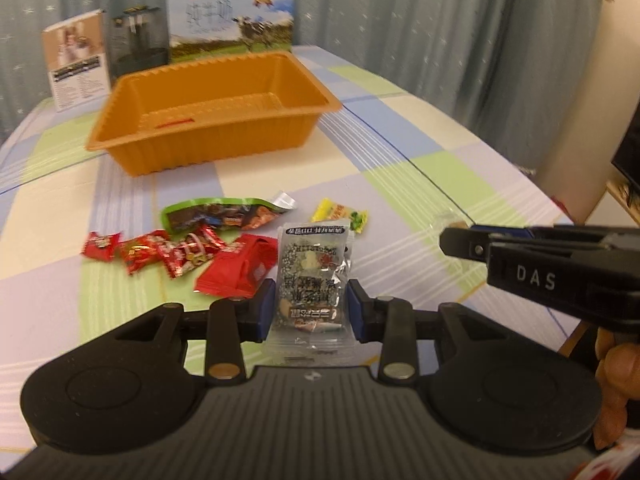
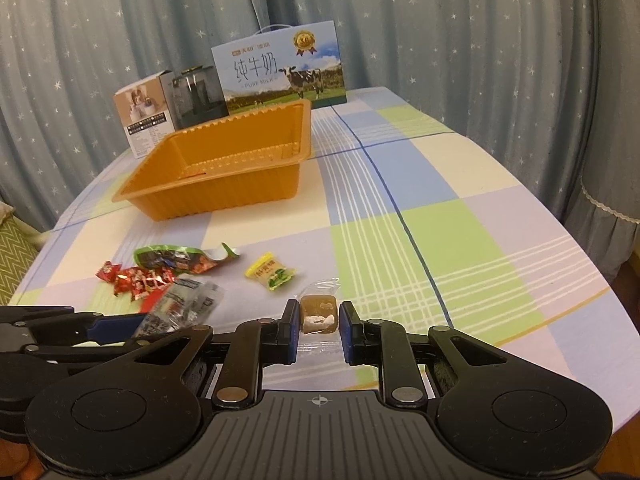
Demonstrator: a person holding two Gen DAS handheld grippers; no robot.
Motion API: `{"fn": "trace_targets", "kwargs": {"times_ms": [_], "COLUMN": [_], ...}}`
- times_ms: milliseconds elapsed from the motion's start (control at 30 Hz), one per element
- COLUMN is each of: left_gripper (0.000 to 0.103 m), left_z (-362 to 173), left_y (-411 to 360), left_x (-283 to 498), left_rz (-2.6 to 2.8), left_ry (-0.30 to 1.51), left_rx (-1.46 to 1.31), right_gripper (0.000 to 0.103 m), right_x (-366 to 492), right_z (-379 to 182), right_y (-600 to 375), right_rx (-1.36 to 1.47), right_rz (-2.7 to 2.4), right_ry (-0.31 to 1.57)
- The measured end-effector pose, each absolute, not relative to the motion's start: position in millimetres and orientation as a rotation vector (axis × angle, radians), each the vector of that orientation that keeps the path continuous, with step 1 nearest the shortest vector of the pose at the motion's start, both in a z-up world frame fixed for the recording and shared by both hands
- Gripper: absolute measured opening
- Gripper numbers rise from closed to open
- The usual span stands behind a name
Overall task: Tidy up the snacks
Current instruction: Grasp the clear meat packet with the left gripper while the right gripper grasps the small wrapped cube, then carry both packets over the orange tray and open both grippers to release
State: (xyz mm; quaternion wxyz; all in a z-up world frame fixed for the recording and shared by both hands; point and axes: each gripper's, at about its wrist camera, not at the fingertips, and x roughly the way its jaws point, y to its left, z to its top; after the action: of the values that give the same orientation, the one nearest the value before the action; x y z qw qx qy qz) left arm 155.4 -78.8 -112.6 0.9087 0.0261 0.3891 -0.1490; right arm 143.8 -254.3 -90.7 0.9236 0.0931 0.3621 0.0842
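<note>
Both grips loaded, orange tray [image 1: 212, 96] upper left empty.
Left hand-held gripper [image 1: 312, 308] pinches clear nut packet [image 1: 310, 276]; right hand-held gripper [image 2: 319, 330] clamps brown wrapped candy [image 2: 318, 314]. Suggest carrying each over the rim before release; loose red packets [image 1: 168, 252] remain on table [image 1: 440, 168].

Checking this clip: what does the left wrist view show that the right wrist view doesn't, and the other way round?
Left wrist only: the left gripper head-on, shut on a clear printed snack packet, and the flat red packet in full.

Right wrist only: the right gripper head-on, shut on a clear-wrapped brown candy, plus the milk box lettering in focus.

Both: the orange tray without snacks in it, the green packet, yellow candy, red candies and checked tablecloth.
</note>
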Motion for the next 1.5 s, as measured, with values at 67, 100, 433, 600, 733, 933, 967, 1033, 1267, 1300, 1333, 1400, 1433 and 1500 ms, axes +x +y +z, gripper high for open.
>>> {"fn": "trace_targets", "kwargs": {"times_ms": [67, 100, 433, 600, 733, 933, 967, 1033, 1267, 1300, 1333, 1400, 1433, 1500], "left_gripper": [0.034, 0.034, 0.034, 0.034, 0.034, 0.034, 0.034, 0.034, 0.034, 0.034, 0.034, 0.034, 0.034, 0.034], "left_z": [-106.2, -103.6, -83.9, -75.0, -68.0, -58.8, -57.7, -56.2, -53.6, -52.8, -52.0, -50.2, -48.9, -45.4], "left_y": [-75.2, -73.5, -56.2, -51.3, -48.8, -47.0, -46.9, -46.1, -42.8, -41.7, -40.9, -38.3, -37.0, -34.0], "left_x": [148.7, 145.6, 118.2, 108.4, 104.3, 102.2, 102.8, 103.7, 111.1, 112.8, 114.4, 118.2, 120.7, 127.6], "left_rz": [-0.286, -0.277, -0.184, -0.165, -0.157, -0.150, -0.150, -0.150, -0.148, -0.147, -0.146, -0.146, -0.144, -0.141], "left_ry": [0.790, 0.786, 0.765, 0.755, 0.743, 0.724, 0.723, 0.721, 0.714, 0.713, 0.712, 0.708, 0.705, 0.698], "left_rx": [0.040, 0.034, -0.020, -0.033, -0.036, -0.043, -0.043, -0.043, -0.040, -0.040, -0.042, -0.043, -0.040, -0.037], "right_gripper": [0.021, 0.021, 0.021, 0.021, 0.021, 0.021, 0.021, 0.021, 0.021, 0.021, 0.021, 0.021, 0.021, 0.021], "right_x": [138.1, 135.5, 116.1, 109.5, 106.2, 103.9, 104.1, 104.3, 107.8, 109.3, 111.7, 117.6, 121.0, 129.9], "right_z": [-85.7, -83.6, -64.9, -56.3, -49.8, -42.7, -41.9, -40.9, -36.8, -36.0, -35.0, -32.6, -30.9, -25.8], "right_y": [-253.0, -252.3, -237.9, -230.5, -228.0, -226.8, -226.7, -226.7, -226.9, -227.2, -226.6, -225.4, -224.4, -223.0], "right_rx": [0.195, 0.195, 0.188, 0.179, 0.175, 0.167, 0.167, 0.165, 0.168, 0.167, 0.164, 0.160, 0.157, 0.150], "right_rz": [0.178, 0.181, 0.224, 0.242, 0.248, 0.250, 0.251, 0.251, 0.256, 0.259, 0.260, 0.262, 0.264, 0.268], "right_ry": [0.740, 0.738, 0.722, 0.709, 0.698, 0.685, 0.684, 0.682, 0.675, 0.673, 0.671, 0.666, 0.662, 0.652]}}
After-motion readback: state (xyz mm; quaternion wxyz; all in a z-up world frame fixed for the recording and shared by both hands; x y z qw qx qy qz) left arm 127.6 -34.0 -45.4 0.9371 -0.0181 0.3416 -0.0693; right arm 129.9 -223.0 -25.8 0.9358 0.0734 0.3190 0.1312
